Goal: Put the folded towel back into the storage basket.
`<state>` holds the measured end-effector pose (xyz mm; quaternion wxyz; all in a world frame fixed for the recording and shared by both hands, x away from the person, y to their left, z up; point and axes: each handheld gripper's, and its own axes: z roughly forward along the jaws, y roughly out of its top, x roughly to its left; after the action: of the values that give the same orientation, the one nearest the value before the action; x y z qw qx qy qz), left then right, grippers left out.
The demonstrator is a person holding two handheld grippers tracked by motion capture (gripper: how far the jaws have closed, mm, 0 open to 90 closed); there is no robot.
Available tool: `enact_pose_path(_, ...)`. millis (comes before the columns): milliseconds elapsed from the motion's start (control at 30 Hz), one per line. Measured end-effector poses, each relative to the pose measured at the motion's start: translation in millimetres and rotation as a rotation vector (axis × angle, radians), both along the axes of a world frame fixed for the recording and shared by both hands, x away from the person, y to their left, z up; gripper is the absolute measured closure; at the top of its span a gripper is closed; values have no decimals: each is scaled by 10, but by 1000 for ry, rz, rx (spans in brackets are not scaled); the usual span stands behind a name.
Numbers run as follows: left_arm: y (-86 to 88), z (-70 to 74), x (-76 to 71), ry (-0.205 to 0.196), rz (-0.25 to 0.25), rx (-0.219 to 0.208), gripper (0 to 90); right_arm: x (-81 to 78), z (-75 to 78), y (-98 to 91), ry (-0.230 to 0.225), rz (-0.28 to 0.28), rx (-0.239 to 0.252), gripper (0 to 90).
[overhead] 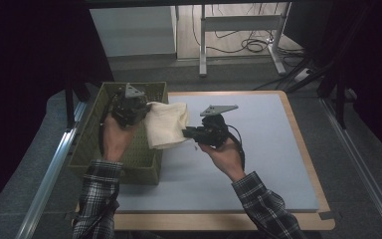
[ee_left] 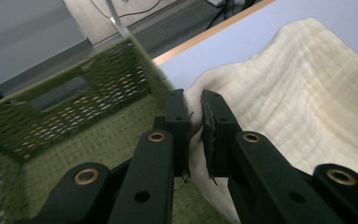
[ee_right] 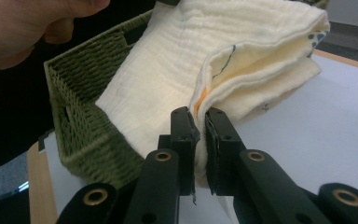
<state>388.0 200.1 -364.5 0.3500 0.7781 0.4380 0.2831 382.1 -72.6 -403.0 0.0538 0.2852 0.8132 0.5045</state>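
A folded cream cloth [overhead: 165,124] hangs between my two grippers, over the right rim of a green woven basket [overhead: 91,140]. My left gripper [overhead: 145,106] is above the basket and is shut on the cloth's left edge [ee_left: 261,93]. In the left gripper view its tips [ee_left: 193,100] pinch a fold of the fabric. My right gripper [overhead: 185,133] is over the blue-grey mat and is shut on the cloth's right edge. The right gripper view has the jaws [ee_right: 196,116] clamped on layered folds of the cloth [ee_right: 168,74], with the basket [ee_right: 81,102] just behind.
The blue-grey mat [overhead: 258,149] covers a wooden table; the basket stands at its left edge. Beyond the table are a white cabinet [overhead: 134,30], metal desk legs [overhead: 204,45] and floor cables [overhead: 253,46]. A metal rail [overhead: 49,174] runs along the left.
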Motion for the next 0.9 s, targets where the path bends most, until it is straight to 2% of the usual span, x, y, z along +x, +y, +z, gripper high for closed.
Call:
enact_pose_path(233,301,44,-52,-8,53,-2,821,26,-31,338,8,25,6,828)
enact_pose_path(433,516,-1,-66,-4,92,15,821,32,-56,638,-2,41,-14,828)
enact_pose_path(700,748,-149,-17,22,130,33,822,43,-147,1050,-24,55,-87,826)
enact_pose_path(900,839,-259,66,49,142,56,822,81,-232,1304,-20,56,-140,824)
